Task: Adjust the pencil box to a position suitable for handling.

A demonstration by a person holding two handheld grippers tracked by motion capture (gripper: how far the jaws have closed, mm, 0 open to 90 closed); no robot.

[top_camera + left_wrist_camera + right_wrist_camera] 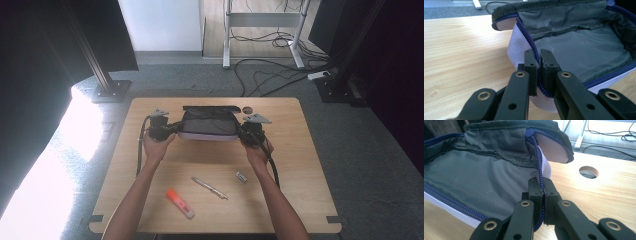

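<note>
Gripping an open zip pouch (208,125) at both ends, left gripper (176,127) and right gripper (242,131) each clamped on its rim.

Seen along the left gripper (537,65): jaws pinched tight on the pouch's blue zipper edge (538,75), white side wall just below and beside them, grey lining (584,52) spreading beyond and to the right. Seen along the right gripper (541,186): jaws closed on the zipper edge (539,165) likewise, lining stretching away to the left, round hole (588,172) in the wooden table (599,195) just past them on the right. Lying well behind both grippers, nearer the person: orange highlighter (180,203), pen (209,188), small grey object (242,176), all apart from the pouch.
</note>
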